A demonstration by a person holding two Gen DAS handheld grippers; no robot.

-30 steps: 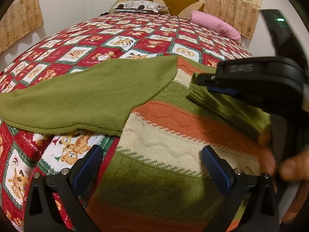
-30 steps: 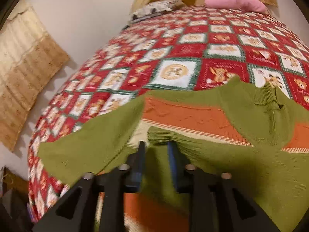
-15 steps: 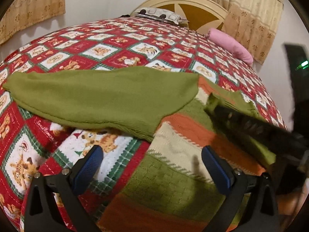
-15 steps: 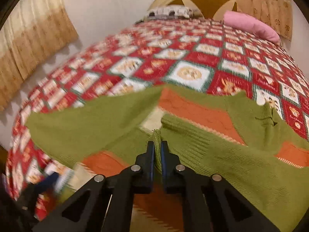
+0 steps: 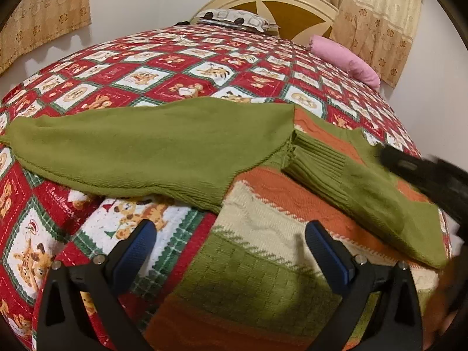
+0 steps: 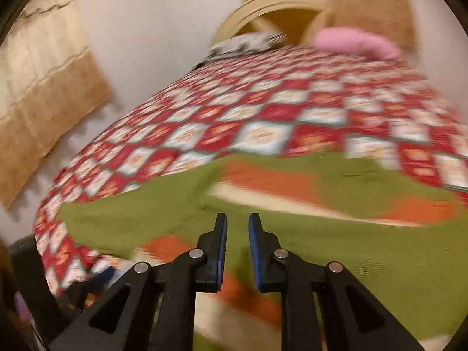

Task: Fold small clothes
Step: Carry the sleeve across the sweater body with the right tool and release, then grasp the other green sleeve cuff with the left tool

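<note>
Over the blurred sweater (image 6: 365, 257), the right tool (image 6: 237, 225) has just parted slightly, nothing between; left tool (image 5: 231, 234) spread.

White wall (image 5: 140, 3); tan curtains (image 5: 377, 17); cream headboard (image 5: 278, 3); patchwork-quilted bed (image 5: 163, 67).

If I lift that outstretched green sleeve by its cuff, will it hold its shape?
Probably not. The sleeve is soft knit lying limp on the bedspread, so it should droop. The ribbed texture likely grips well.
</note>
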